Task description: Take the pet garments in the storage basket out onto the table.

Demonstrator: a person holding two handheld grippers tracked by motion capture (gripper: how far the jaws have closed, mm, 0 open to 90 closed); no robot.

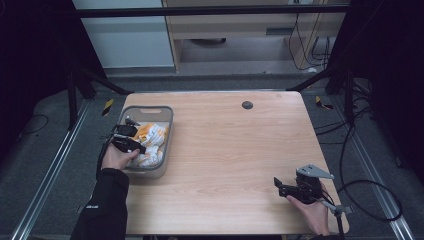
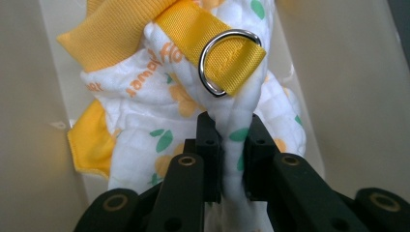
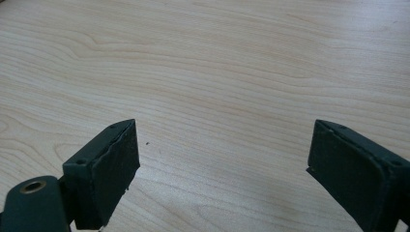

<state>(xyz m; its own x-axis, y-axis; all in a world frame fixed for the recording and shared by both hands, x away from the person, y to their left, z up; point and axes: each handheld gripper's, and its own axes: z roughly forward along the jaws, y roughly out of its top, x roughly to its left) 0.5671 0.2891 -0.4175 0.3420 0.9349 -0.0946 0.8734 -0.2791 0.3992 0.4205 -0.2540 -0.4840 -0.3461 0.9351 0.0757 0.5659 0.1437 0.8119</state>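
Note:
A white quilted cloth item (image 2: pixel 193 101) with orange flowers, green leaves and yellow trim lies in a grey plastic bin (image 1: pixel 165 112) at the table's left. It carries a yellow strap (image 2: pixel 208 34) with a metal D-ring (image 2: pixel 212 58). My left gripper (image 2: pixel 234 140) is shut on a fold of this cloth just below the ring; it also appears over the bin's left side (image 1: pixel 127 140) in the high view. My right gripper (image 1: pixel 280 186) rests near the table's front right corner, open, with bare wood between its jaws (image 3: pixel 222 164).
The wooden table (image 1: pixel 230 150) has a dark round grommet (image 1: pixel 247 105) near its back edge. Cables (image 1: pixel 370 200) trail on the floor to the right. Black frame posts stand at both sides behind the table.

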